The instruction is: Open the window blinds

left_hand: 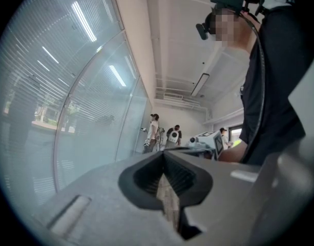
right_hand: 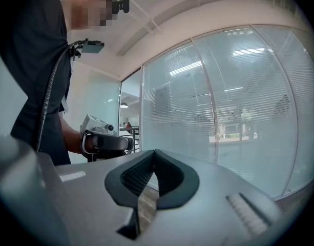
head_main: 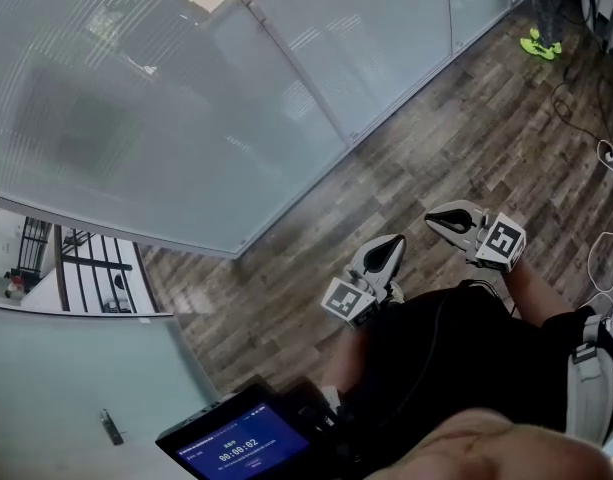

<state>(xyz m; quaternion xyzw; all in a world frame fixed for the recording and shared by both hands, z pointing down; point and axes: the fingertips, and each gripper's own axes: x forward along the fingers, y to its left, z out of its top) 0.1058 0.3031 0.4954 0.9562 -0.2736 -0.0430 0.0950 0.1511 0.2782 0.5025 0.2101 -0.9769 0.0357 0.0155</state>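
Note:
The window blinds point(head_main: 136, 88) hang shut behind a tall glass wall at the upper left of the head view. They also fill the left of the left gripper view as blinds point(left_hand: 59, 86) and the right of the right gripper view as blinds point(right_hand: 238, 101). My left gripper point(head_main: 396, 240) and right gripper point(head_main: 431, 218) are held side by side over the wooden floor, a stretch short of the glass. Both are shut with nothing in them. The left gripper point(left_hand: 164, 155) has its tips touching, and so does the right gripper point(right_hand: 154, 152).
Wooden floor point(head_main: 406, 158) runs along the foot of the glass wall. Cables point(head_main: 606, 158) lie at the right, and someone's green shoes point(head_main: 541, 45) stand at the top right. A device with a blue screen point(head_main: 231, 448) is near my body. Several people point(left_hand: 164, 135) stand far down the corridor.

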